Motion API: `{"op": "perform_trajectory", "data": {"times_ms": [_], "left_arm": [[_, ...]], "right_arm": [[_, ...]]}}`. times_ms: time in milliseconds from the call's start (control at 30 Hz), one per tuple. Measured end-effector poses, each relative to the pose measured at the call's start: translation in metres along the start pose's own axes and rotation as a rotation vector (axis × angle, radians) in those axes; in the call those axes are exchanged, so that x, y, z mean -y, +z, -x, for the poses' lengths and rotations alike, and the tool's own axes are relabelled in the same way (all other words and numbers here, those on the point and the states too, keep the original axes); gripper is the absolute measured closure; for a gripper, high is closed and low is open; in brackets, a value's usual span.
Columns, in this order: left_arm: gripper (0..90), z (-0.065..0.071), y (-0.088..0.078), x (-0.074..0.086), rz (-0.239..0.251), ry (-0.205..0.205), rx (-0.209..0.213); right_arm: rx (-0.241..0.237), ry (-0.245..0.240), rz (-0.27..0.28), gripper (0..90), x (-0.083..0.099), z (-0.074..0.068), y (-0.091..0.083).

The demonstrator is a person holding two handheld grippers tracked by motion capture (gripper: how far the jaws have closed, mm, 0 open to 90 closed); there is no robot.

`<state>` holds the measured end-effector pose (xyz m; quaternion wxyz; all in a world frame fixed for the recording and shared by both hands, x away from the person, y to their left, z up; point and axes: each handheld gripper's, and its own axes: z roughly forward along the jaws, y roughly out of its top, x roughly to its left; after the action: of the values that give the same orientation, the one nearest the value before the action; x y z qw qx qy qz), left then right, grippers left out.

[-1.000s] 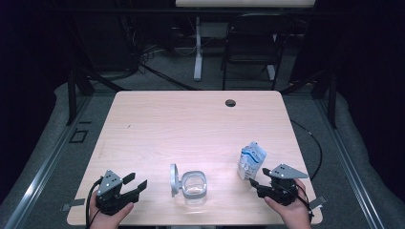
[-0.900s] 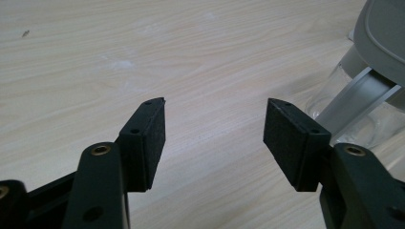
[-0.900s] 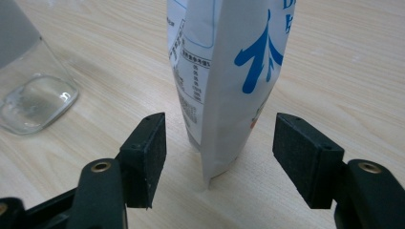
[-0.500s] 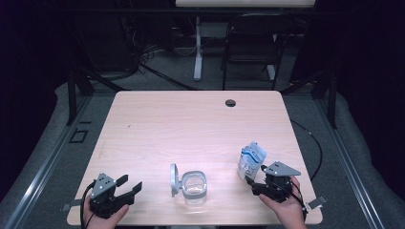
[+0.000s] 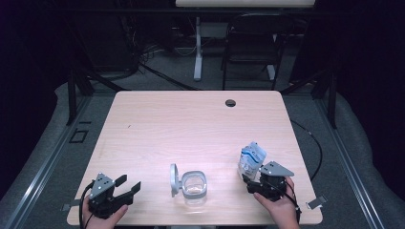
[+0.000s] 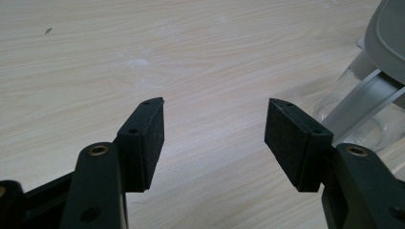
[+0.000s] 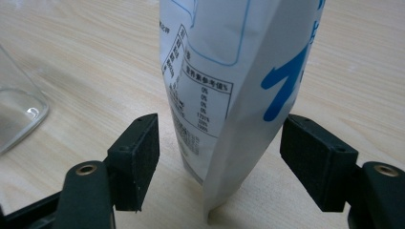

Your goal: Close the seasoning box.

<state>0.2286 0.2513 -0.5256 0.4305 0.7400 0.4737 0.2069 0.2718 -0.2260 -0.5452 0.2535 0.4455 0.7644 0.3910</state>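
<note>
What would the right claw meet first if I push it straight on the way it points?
Most likely the white and blue pouch: it stands upright directly ahead of the right claw, between its open pads without touching either. The glass container sits off to one side.

The left claw (image 5: 125,187) has slid a little toward the desk's (image 5: 191,124) left front corner, and its jaws have just opened wider, with nothing between them. The right claw (image 5: 250,180) has opened too; the pouch (image 5: 250,159) stands between its pads, touching neither.
</note>
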Motion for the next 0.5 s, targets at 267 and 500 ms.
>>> {"op": "perform_trajectory", "data": {"times_ms": [267, 500], "left_arm": [[39.7, 0.0, 0.001, 0.001, -0.001, 0.002, -0.004], [39.7, -0.002, 0.0, 0.001, 0.003, -0.003, -0.012]], "right_arm": [[0.037, -0.011, 0.023, 28.0, 0.003, -0.004, 0.009], [0.058, -0.011, 0.037, 27.5, 0.003, -0.007, 0.015]]}}
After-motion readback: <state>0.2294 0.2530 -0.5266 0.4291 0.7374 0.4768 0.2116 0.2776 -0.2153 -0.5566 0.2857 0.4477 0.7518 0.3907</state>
